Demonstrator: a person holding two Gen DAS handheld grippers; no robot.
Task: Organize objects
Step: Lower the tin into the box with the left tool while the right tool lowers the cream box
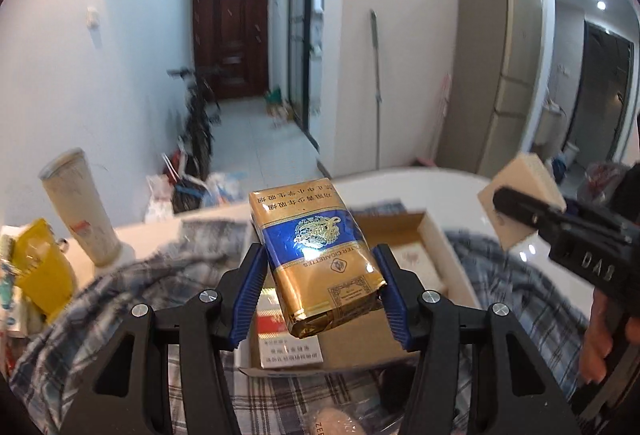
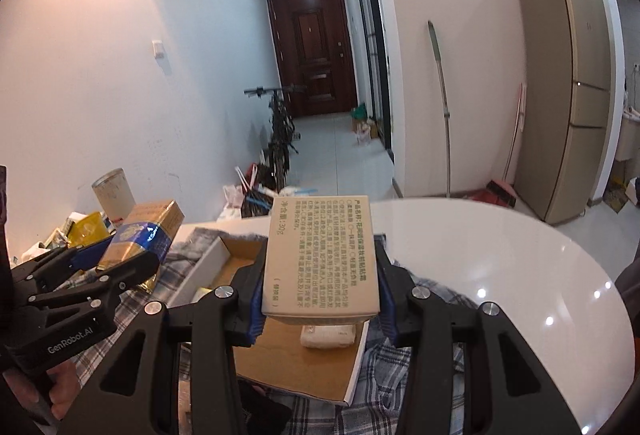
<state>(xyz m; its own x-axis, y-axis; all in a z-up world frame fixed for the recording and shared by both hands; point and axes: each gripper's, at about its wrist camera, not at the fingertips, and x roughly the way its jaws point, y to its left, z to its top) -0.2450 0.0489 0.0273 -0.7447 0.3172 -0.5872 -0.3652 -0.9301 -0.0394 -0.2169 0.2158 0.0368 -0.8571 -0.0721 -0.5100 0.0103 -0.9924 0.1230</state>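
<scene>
Aloft: gold-blue pack [image 1: 318, 263], beige box [image 2: 320, 267], both gripped.

I'm working in a lived-in flat: centre frame, a pale tiled hallway [image 2: 340, 151] runs back to a dark red-brown panelled front door [image 2: 316, 51], with a black bicycle [image 2: 280, 127] parked against the left wall. At right stands a tall beige multi-door fridge [image 2: 576, 83], and a glossy white round table [image 2: 500, 275] fills the lower right.

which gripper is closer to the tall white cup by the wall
Left. The left gripper, holding the gold and blue pack, is just in front of the white cup; the right gripper is farther away over the cardboard tray.
</scene>
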